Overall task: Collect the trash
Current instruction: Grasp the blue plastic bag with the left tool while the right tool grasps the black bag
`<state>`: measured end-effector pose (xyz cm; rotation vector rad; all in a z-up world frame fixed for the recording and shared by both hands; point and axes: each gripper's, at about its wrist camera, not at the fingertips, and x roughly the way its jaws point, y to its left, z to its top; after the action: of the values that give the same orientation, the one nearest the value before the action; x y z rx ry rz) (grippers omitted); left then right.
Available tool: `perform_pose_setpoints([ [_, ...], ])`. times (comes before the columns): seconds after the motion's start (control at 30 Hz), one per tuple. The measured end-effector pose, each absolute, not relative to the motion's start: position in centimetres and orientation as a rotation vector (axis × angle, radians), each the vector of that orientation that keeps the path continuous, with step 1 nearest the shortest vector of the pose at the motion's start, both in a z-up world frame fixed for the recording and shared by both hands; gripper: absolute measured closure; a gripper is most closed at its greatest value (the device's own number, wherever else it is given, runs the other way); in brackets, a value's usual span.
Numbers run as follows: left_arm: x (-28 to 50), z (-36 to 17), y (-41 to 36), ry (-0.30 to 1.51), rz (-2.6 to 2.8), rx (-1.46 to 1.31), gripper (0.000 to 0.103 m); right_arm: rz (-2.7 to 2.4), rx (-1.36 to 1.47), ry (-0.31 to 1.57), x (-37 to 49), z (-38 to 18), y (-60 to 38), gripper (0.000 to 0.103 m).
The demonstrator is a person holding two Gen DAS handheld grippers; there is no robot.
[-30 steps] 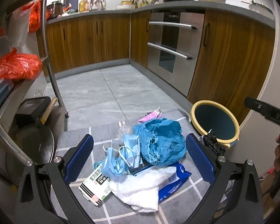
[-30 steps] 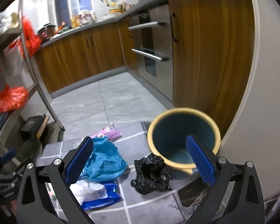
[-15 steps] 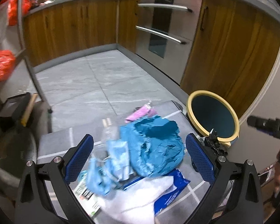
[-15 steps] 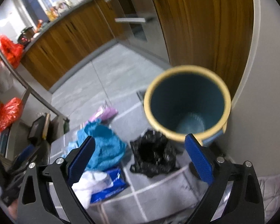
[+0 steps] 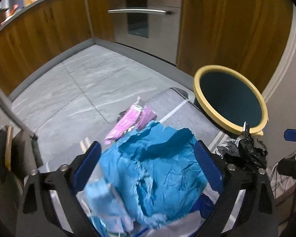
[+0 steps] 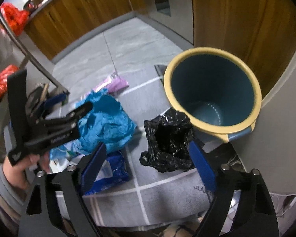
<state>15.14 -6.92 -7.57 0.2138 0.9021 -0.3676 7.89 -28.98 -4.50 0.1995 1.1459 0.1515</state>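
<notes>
Left wrist cam: the left gripper (image 5: 148,165) had its jaws spread wide, just been narrowing a bit, straddling the crumpled blue paper (image 5: 154,177) without squeezing it. A pink wrapper (image 5: 130,120) sat just beyond, the yellow-rimmed bin (image 5: 205,100) off to the right.

Right wrist cam: the right gripper (image 6: 148,162) was also apart, closing in slightly around the black plastic bag (image 6: 167,138), pads not pressing yet. The bag sat on the grey mat (image 6: 167,195), touching the bin (image 6: 244,126).

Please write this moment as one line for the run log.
left gripper: closing around blue paper | right gripper: closing around black bag | bin: empty
</notes>
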Motion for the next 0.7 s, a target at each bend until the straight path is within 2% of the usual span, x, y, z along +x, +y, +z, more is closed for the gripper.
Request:
perform_pose_setpoints([
  [0.13,16.3,-8.8,-8.0,0.907,-0.417,0.256,0.017,0.153,0.153,1.173,8.6,-5.6,-28.2,0.026],
  [0.3,17.0,-9.6,-9.3,0.883,-0.463,0.352,0.023,0.166,0.058,1.170,9.4,-6.5,-26.2,0.029],
  [0.4,17.3,-10.1,-9.5,0.896,-0.482,0.361,0.032,0.175,0.025,1.169,9.8,-6.9,-25.4,0.032],
  [0.5,17.2,-11.1,-10.1,0.917,-0.486,0.412,0.042,0.166,0.019,1.192,10.2,-7.7,-25.2,0.039],
  [0.53,17.2,-11.4,-10.3,0.922,-0.482,0.433,0.048,0.166,0.022,1.205,10.3,-8.0,-25.2,0.044],
  [0.6,17.1,-11.7,-10.4,0.925,-0.478,0.456,0.054,0.164,0.034,1.245,10.6,-8.9,-25.2,0.061],
  [0.63,17.1,-11.7,-10.3,0.922,-0.475,0.461,0.065,0.167,0.048,1.258,10.7,-9.1,-25.4,0.070],
  [0.67,17.2,-11.6,-10.1,0.931,-0.477,0.450,0.074,0.167,0.072,1.271,10.8,-9.3,-25.7,0.074],
  [0.7,17.3,-11.5,-10.0,0.938,-0.476,0.439,0.078,0.163,0.086,1.273,10.8,-9.4,-25.9,0.075],
])
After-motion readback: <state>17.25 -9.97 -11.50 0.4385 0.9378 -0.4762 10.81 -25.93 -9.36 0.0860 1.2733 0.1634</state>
